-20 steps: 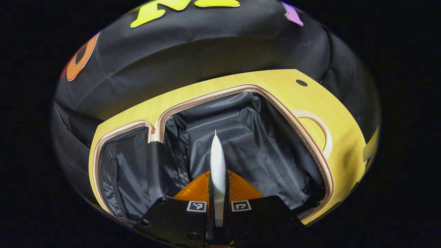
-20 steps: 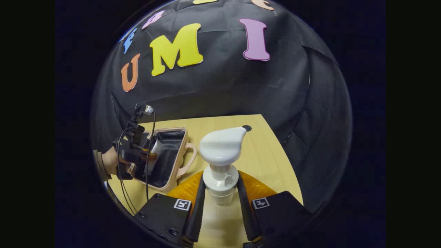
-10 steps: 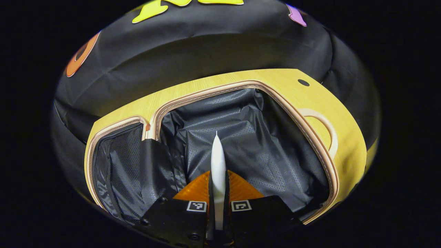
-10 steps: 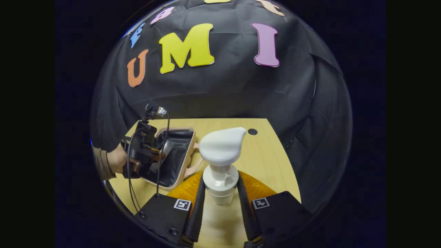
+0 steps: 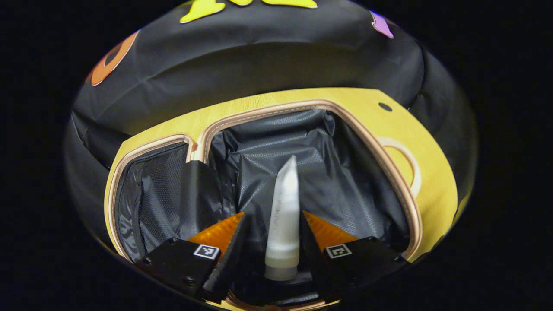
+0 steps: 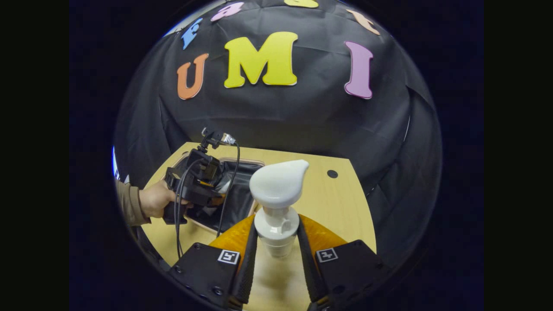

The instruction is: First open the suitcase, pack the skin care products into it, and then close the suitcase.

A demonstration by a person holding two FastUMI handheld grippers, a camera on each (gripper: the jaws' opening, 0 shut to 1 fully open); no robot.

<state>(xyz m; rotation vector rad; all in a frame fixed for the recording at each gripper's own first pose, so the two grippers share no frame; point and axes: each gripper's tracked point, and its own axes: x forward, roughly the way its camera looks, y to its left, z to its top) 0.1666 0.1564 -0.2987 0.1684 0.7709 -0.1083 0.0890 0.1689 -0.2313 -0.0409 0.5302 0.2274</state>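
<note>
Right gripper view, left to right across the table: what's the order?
Hand → left tongs over the open suitcase → pump bottle held in the right tongs → dark hole in the table.

My table (image 6: 345, 203) is pale wood with a small dark hole (image 6: 332, 173) near its far right corner. The open suitcase (image 5: 371, 142) lies flat on it, toward the left, handle (image 5: 410, 164) pointing right.

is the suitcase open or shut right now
Open: the suitcase lies flat on the table, its dark lining exposed, a white tube over it.
</note>
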